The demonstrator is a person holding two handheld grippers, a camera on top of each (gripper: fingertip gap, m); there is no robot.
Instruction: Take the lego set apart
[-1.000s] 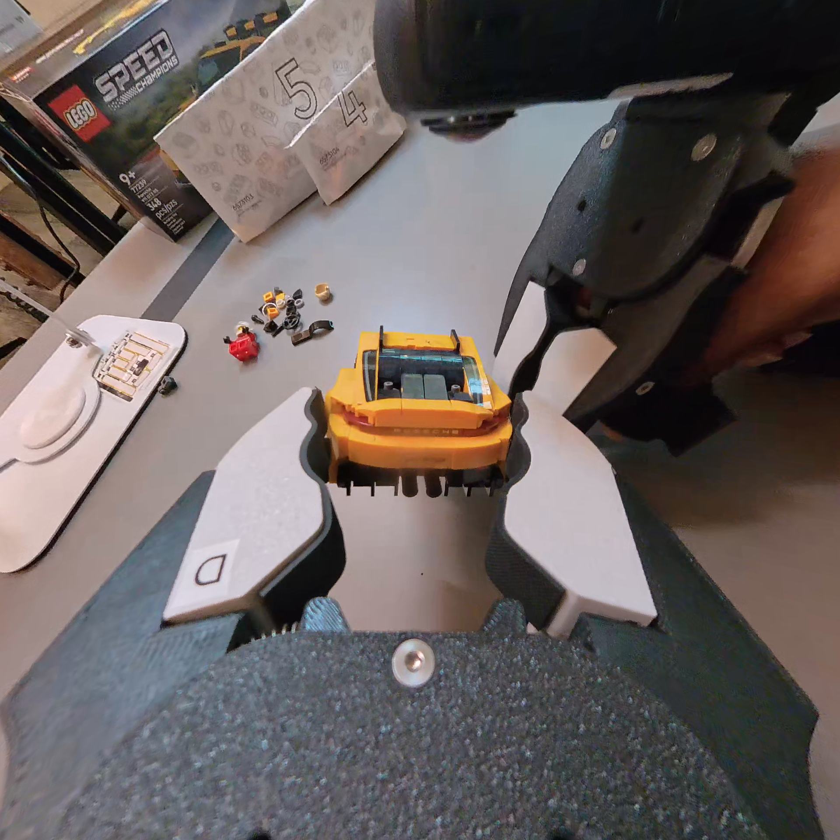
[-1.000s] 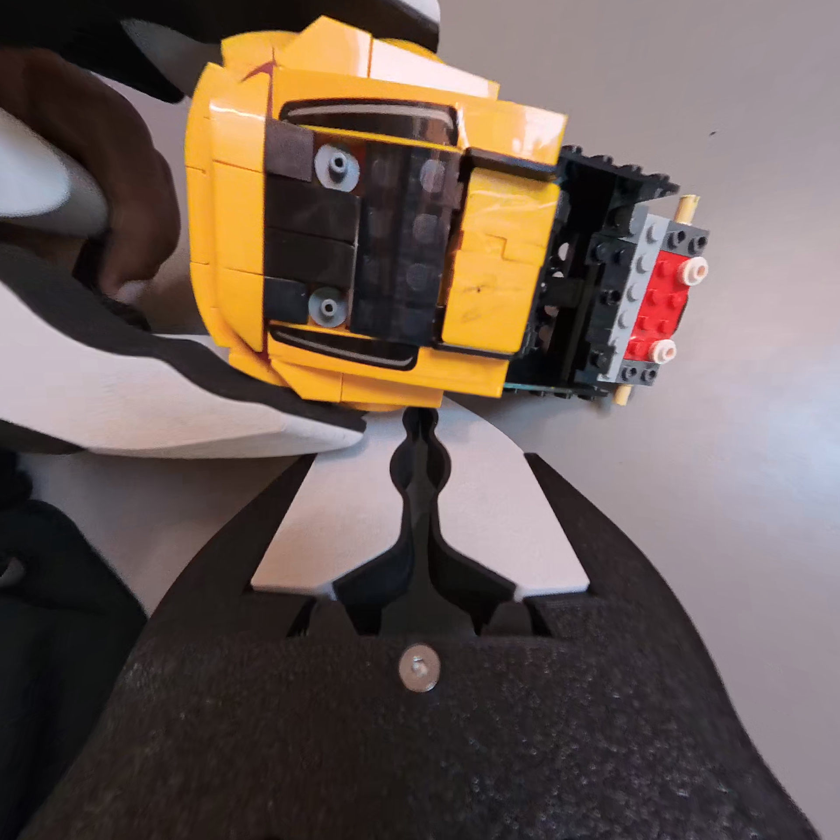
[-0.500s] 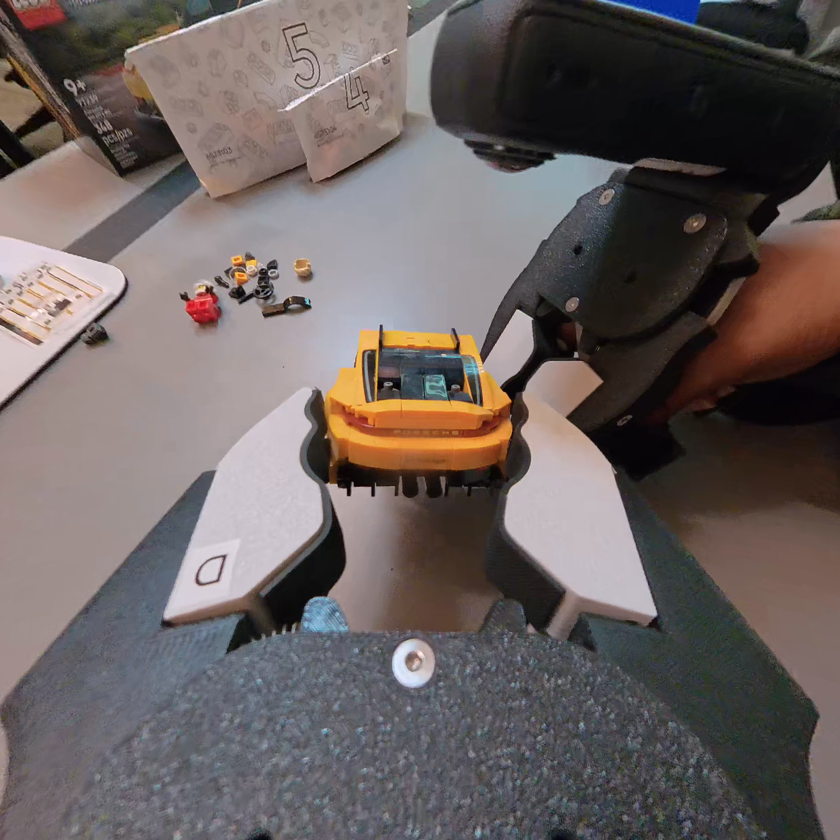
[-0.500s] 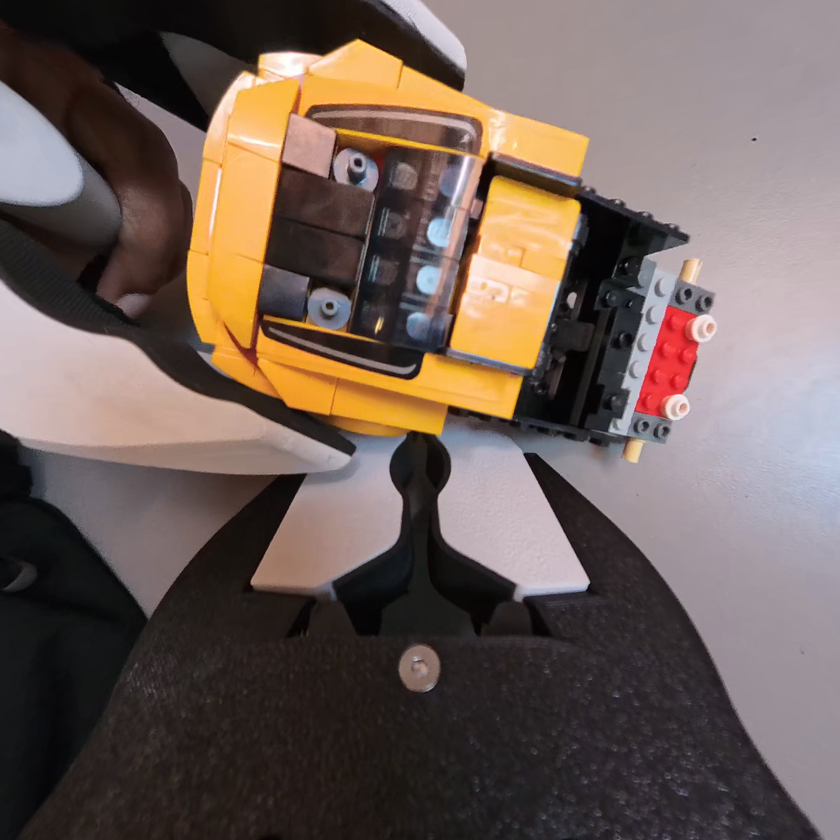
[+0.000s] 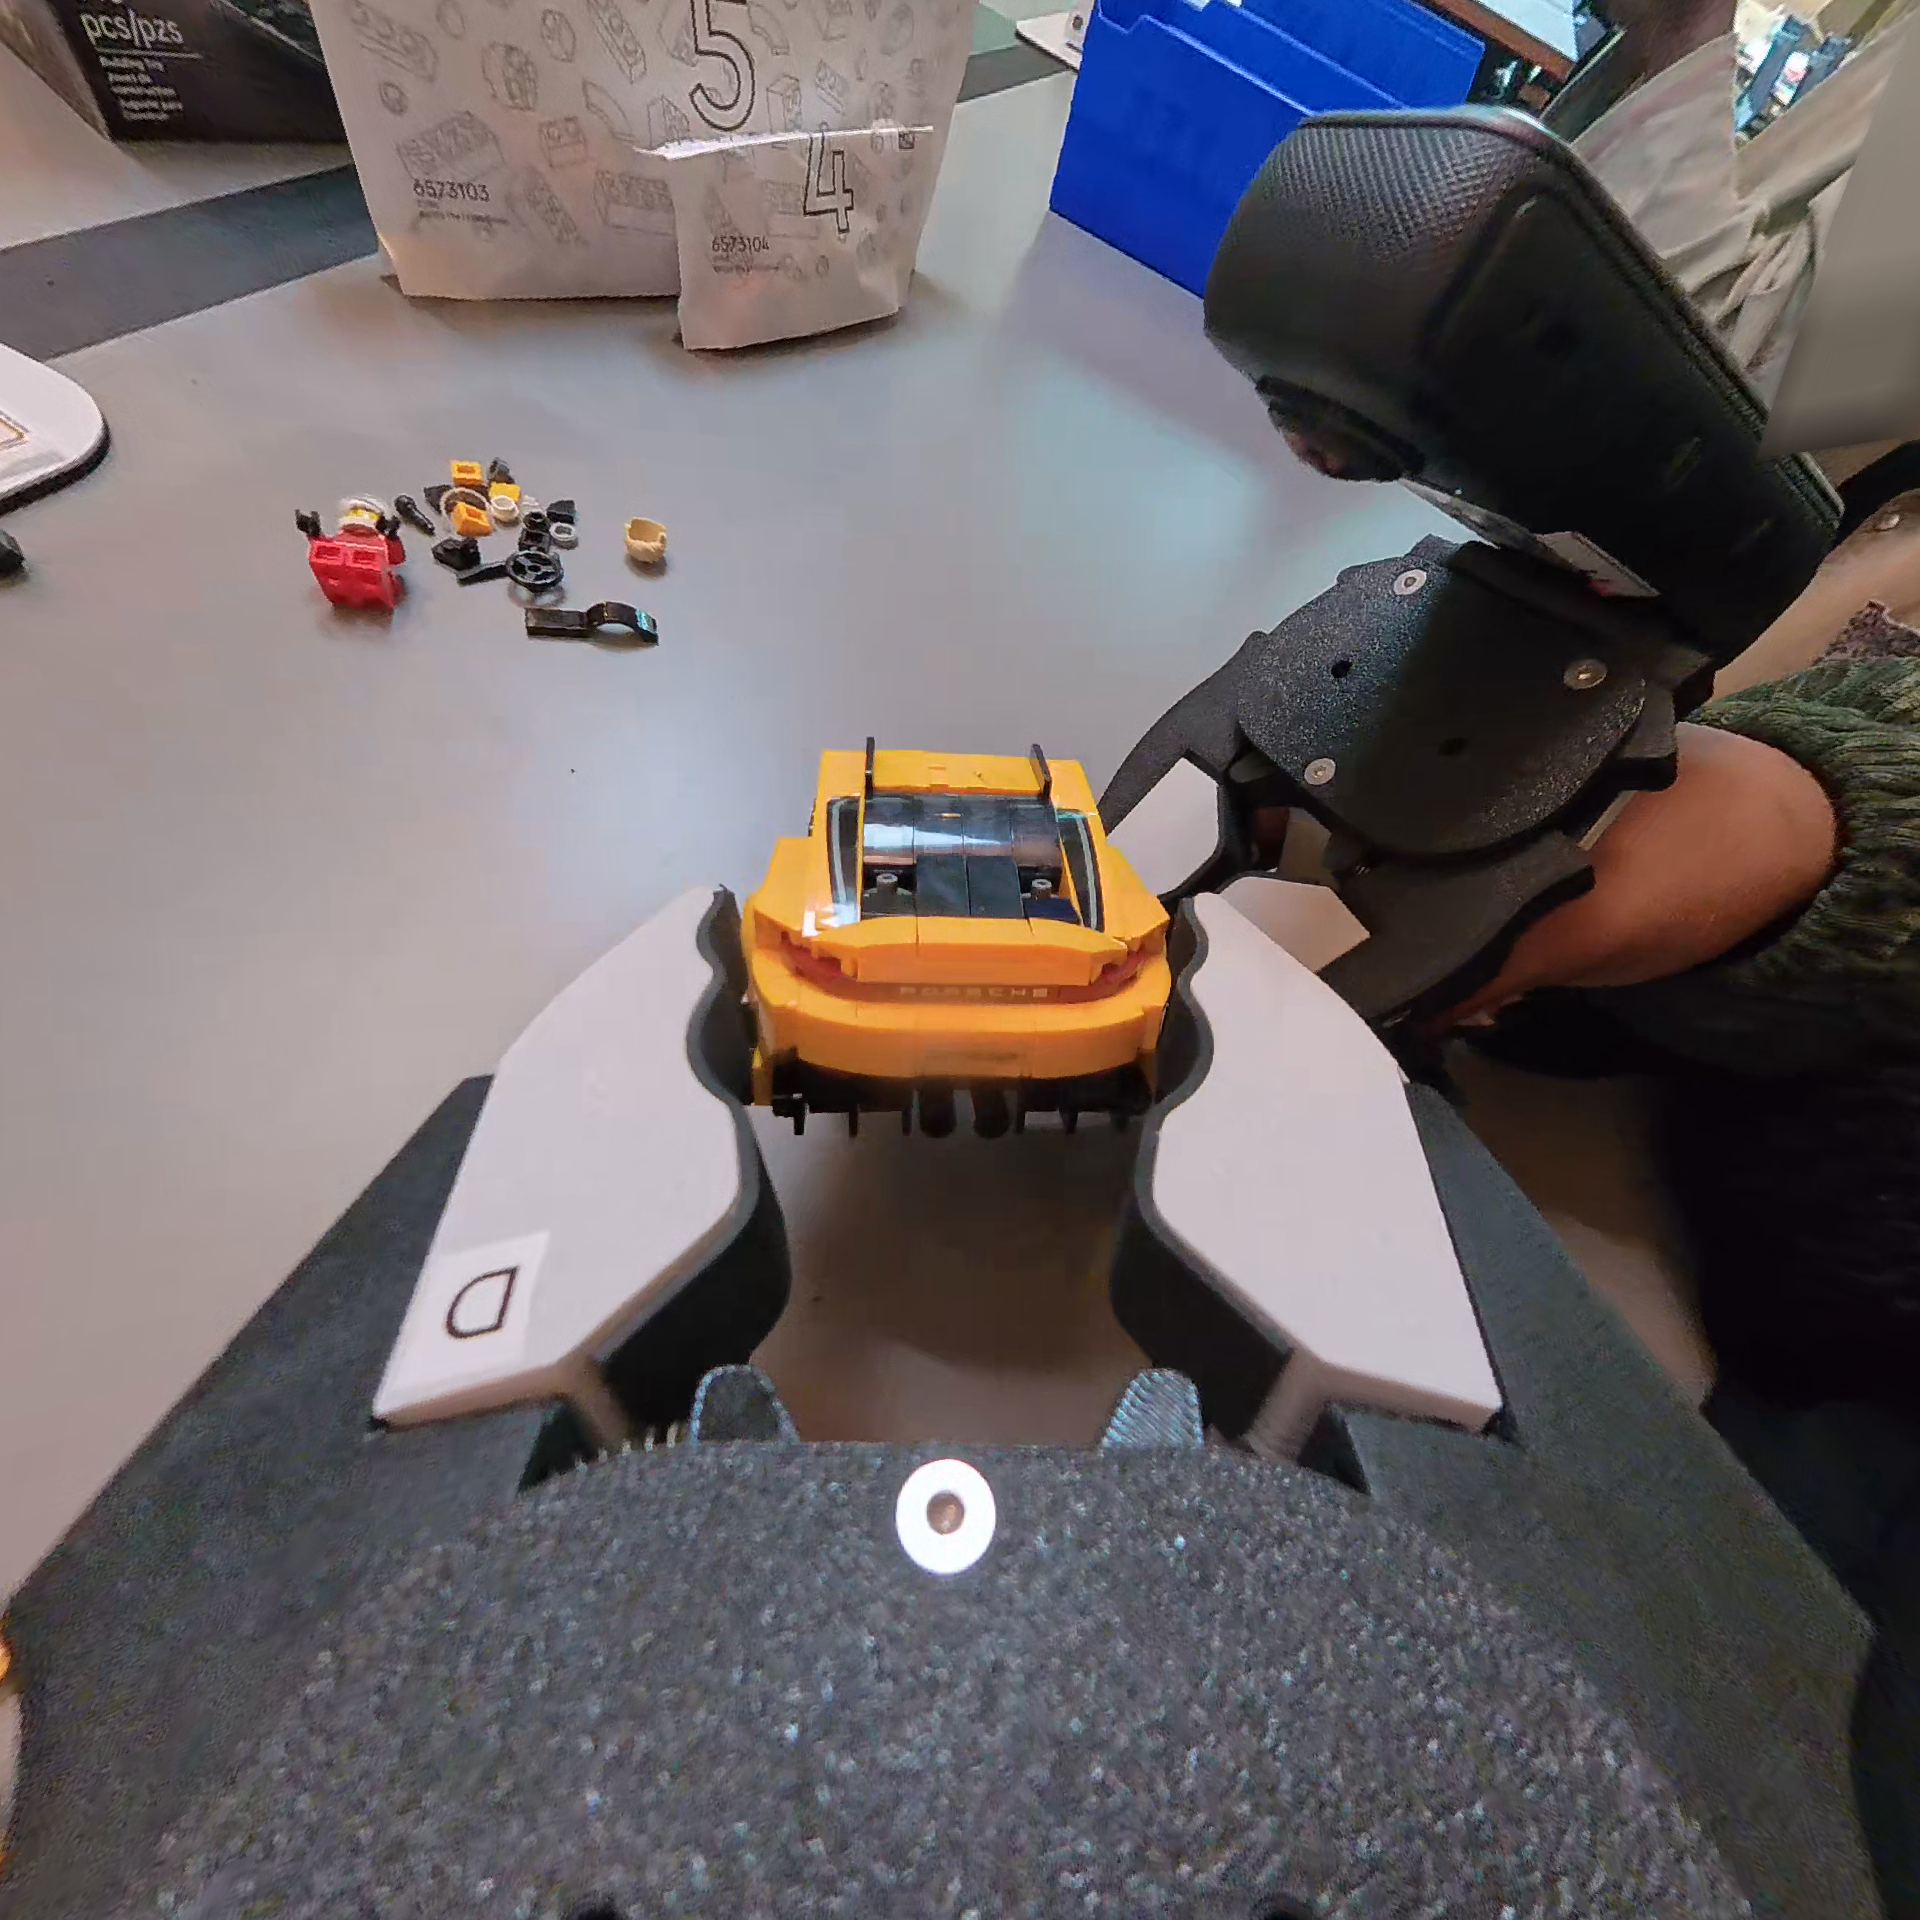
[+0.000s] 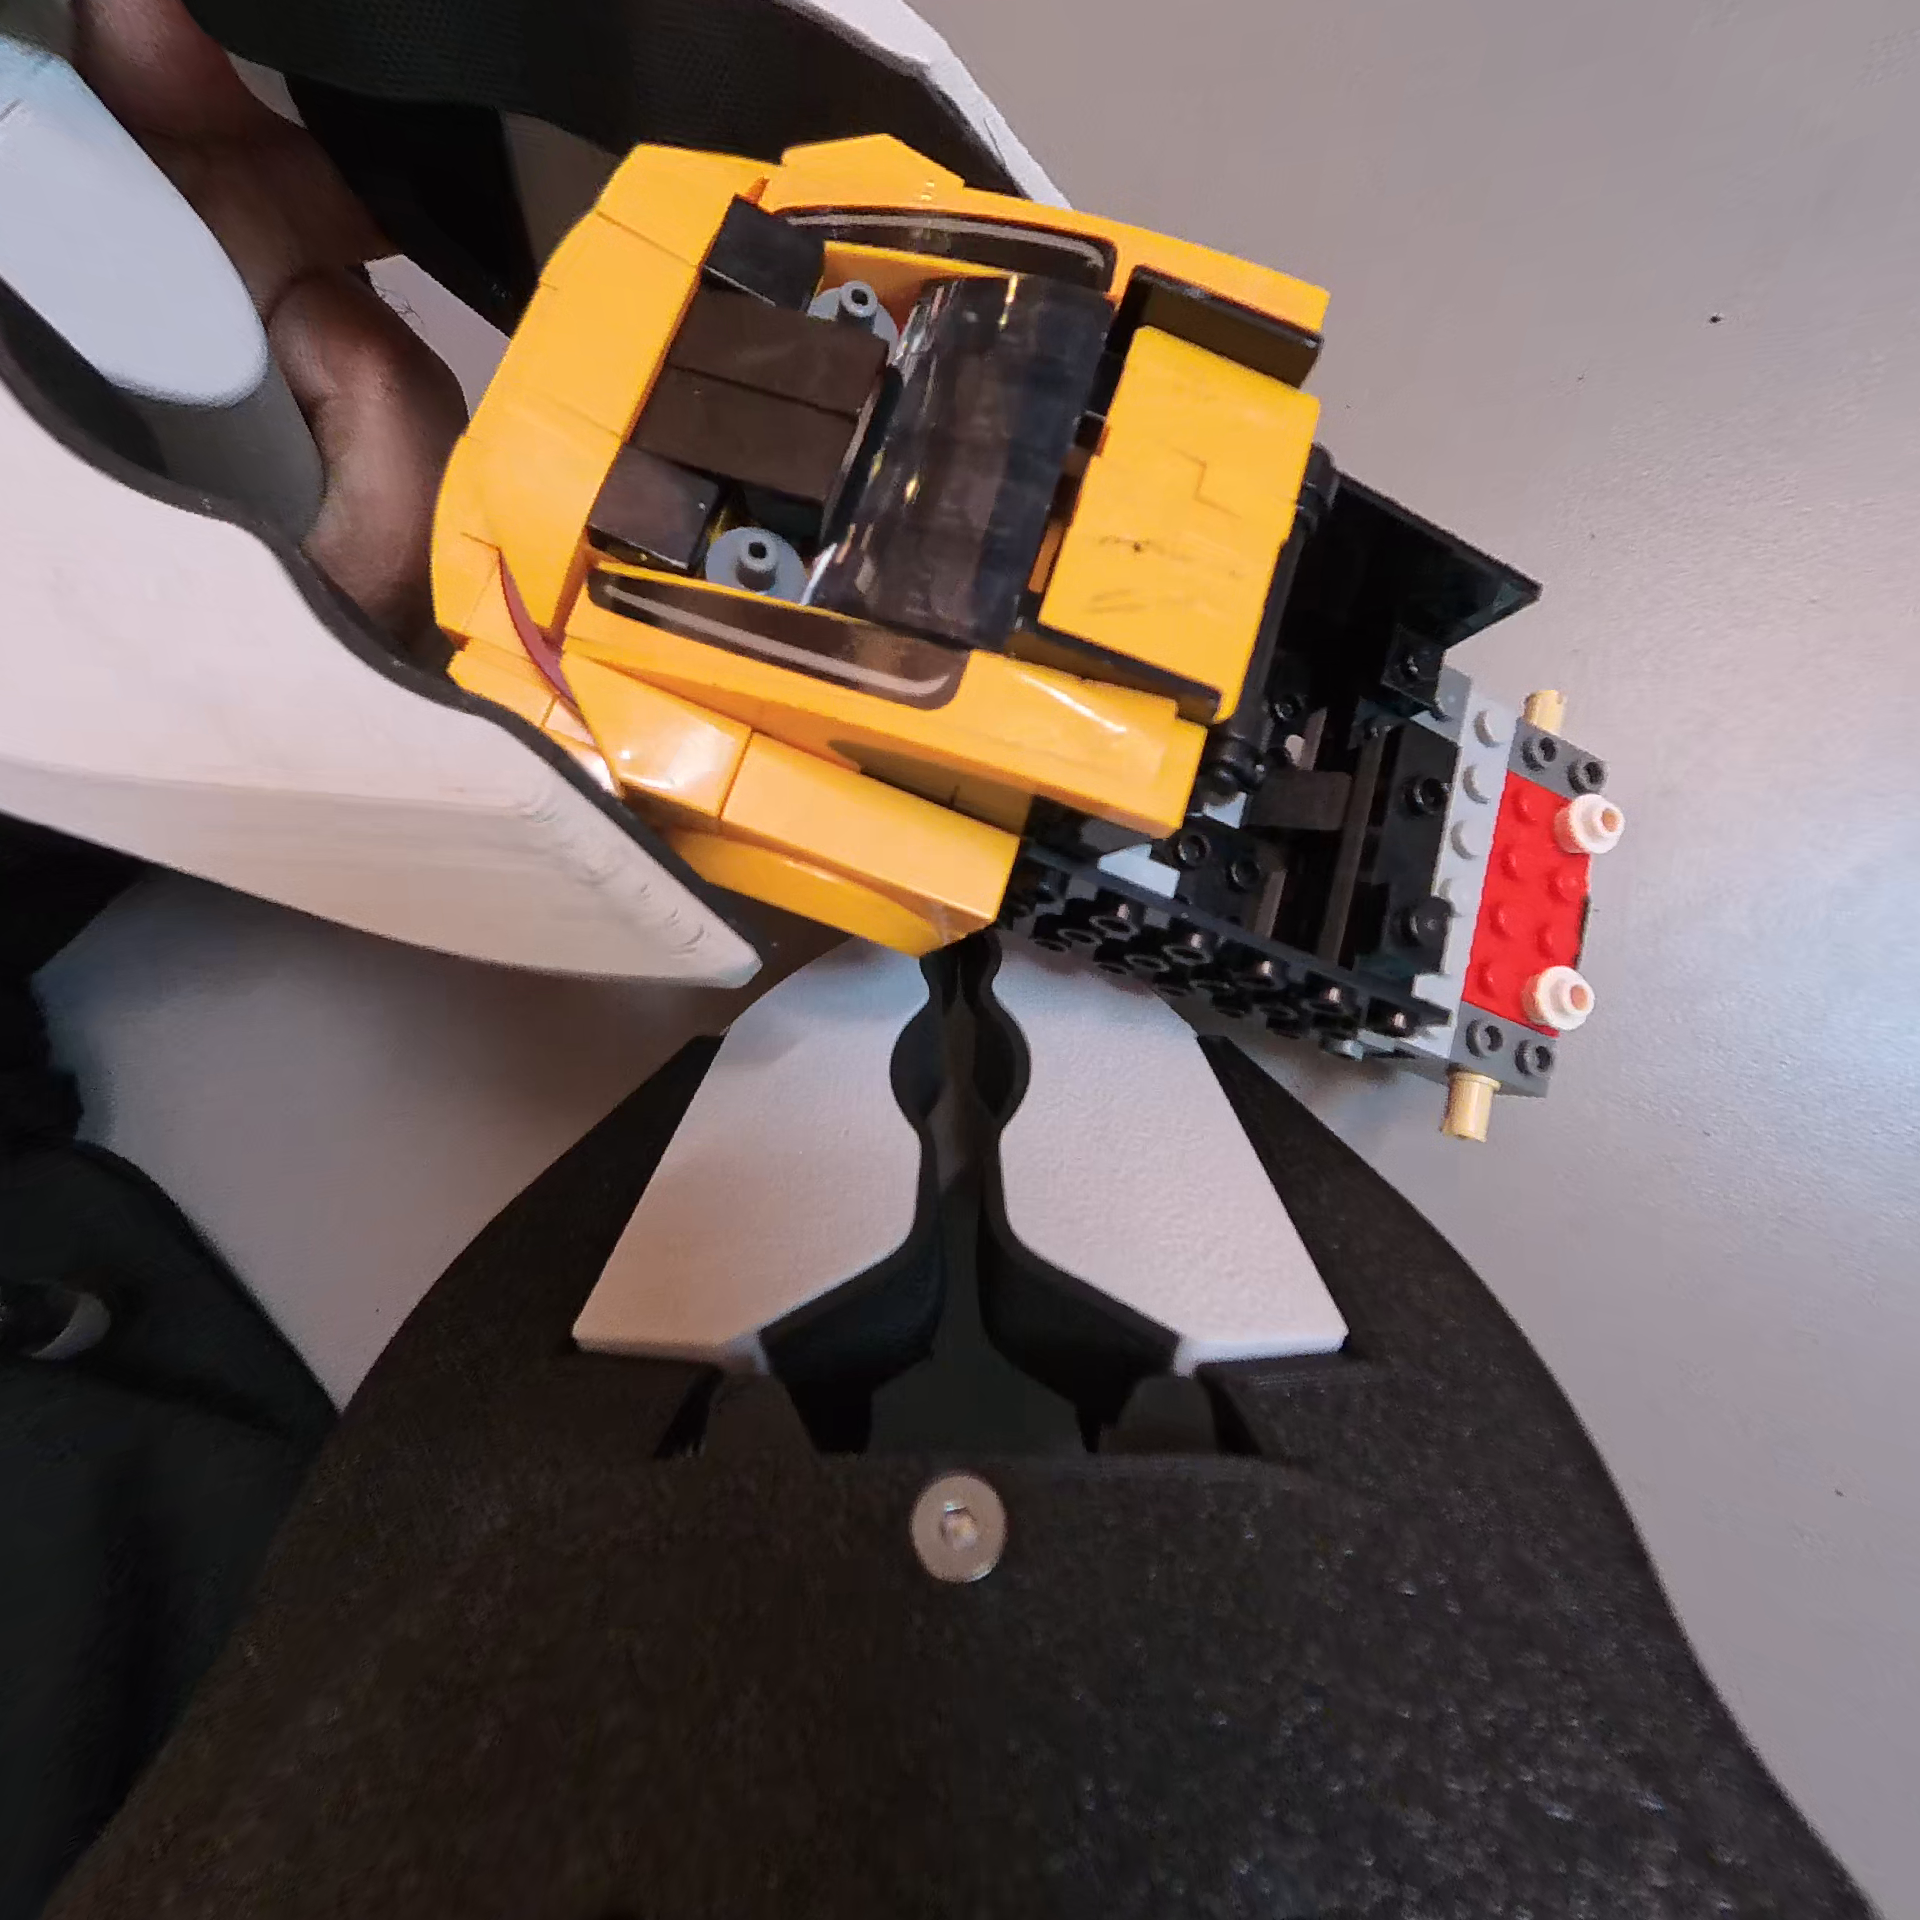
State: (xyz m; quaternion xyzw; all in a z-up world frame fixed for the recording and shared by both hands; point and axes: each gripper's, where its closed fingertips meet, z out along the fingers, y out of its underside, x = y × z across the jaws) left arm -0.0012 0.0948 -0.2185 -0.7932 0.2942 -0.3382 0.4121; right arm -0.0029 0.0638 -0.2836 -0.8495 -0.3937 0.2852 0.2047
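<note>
Between our left tongs (image 5: 951, 997) sits the yellow lego car (image 5: 951, 935), its rear end clamped on both sides and lifted clear of the grey tabletop (image 5: 312, 831). Our right tongs (image 6: 961, 961) are pressed together at the tips, which touch the car's side by the wheel arch; whether they pinch a piece we cannot tell. The car's front is stripped to black and red bricks (image 6: 1527, 894). Loose small parts (image 5: 488, 540) lie well apart, near two white paper bags (image 5: 644, 145).
</note>
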